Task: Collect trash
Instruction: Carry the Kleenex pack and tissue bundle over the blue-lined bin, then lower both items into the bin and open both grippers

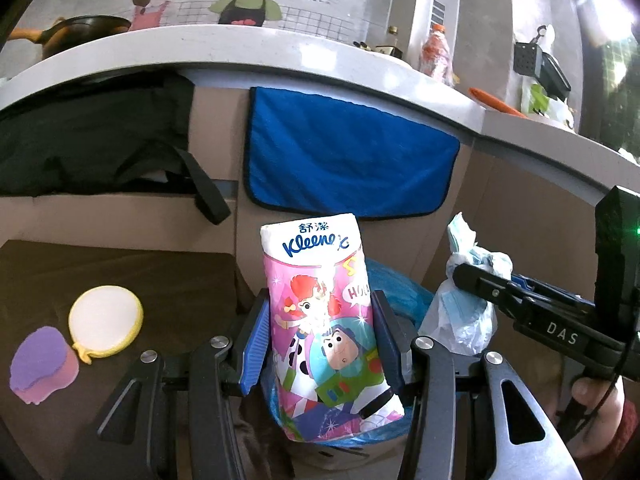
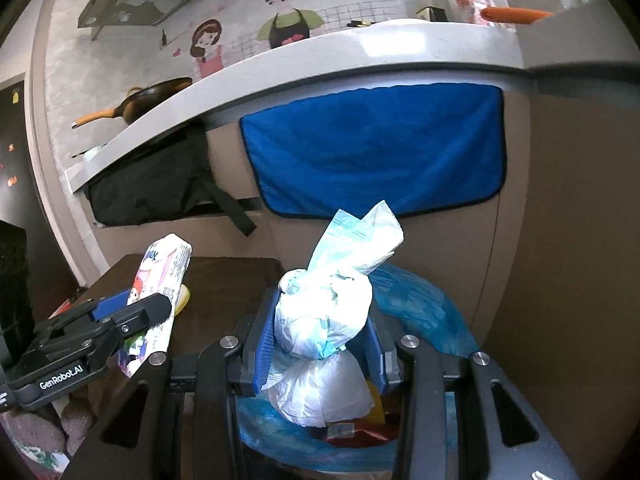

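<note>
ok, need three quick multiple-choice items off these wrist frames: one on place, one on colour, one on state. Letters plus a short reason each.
1. Where is the blue-lined bin?
A. on the counter
B. below the two grippers
C. on the dark table

2. What colour is the cloth hanging on the cabinet front?
A. blue
B. red
C. yellow

3. What does the left gripper hold?
A. nothing
B. a frying pan
C. the Kleenex pack

Key:
1 B: its blue liner shows under both sets of fingers.
2 A: the cloth is plainly blue with a dark edge.
3 C: the pack sits clamped between the blue pads, while the right gripper grips the knotted white bag.
</note>
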`<state>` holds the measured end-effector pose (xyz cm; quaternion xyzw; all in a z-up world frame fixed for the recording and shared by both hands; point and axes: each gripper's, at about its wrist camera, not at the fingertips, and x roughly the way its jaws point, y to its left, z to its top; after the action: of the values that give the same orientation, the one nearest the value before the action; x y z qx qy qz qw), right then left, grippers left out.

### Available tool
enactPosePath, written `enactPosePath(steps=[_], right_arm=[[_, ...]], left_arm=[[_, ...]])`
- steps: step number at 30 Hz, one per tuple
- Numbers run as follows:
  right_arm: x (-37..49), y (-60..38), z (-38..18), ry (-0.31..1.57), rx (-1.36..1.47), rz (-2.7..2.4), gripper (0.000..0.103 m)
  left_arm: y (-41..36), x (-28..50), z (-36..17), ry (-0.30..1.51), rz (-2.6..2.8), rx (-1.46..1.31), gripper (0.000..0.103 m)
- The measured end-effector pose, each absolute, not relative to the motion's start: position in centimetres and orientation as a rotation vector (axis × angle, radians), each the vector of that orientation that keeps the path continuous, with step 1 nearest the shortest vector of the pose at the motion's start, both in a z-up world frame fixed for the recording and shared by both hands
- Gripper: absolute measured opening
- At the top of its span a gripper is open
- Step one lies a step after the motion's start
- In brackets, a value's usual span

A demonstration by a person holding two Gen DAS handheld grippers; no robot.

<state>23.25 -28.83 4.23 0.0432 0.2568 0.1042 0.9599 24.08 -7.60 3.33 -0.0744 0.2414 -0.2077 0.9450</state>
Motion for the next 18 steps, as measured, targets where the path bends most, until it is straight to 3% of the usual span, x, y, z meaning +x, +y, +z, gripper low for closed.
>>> enactPosePath(steps=[18], right_arm=[[24.4, -30.4, 1.0, 0.545, 0.076, 0.194, 0.036]], left_arm=[[-9.9, 26.7, -0.2, 0.543, -0.477, -0.142, 0.049]])
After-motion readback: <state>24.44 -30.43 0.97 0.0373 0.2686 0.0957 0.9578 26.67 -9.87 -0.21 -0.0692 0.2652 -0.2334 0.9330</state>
